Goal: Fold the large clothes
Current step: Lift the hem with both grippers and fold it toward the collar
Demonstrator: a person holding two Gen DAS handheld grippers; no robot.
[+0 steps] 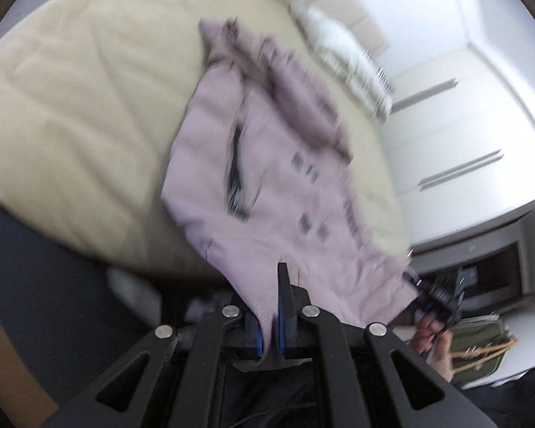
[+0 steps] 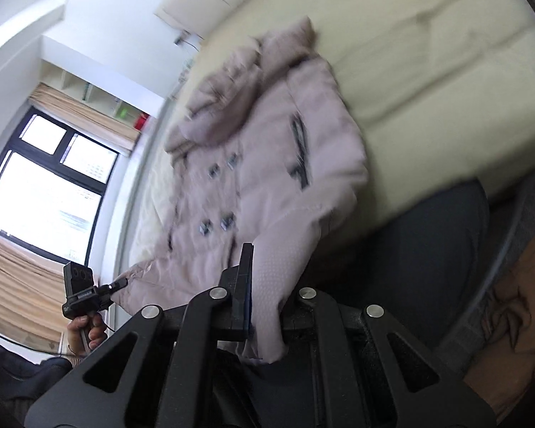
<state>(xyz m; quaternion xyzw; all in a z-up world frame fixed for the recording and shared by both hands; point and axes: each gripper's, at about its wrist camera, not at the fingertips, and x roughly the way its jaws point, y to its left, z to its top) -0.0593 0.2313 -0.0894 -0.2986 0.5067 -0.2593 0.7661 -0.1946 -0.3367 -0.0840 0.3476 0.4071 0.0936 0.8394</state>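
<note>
On the cream bed (image 1: 71,107), both grippers pinch the coat's (image 1: 267,178) near hem.

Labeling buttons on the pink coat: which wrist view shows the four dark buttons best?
Right wrist view: the coat lies front-on and the buttons read as two clear pairs, only mildly blurred. The left wrist view shows the same buttons, but motion blur smears them into streaks.

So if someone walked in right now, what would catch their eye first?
The pale lilac padded coat, stretched from the cream bed towards the cameras. Both grippers pinch its near hem: the left gripper and the right gripper. A bright window glows beside the bed.
</note>
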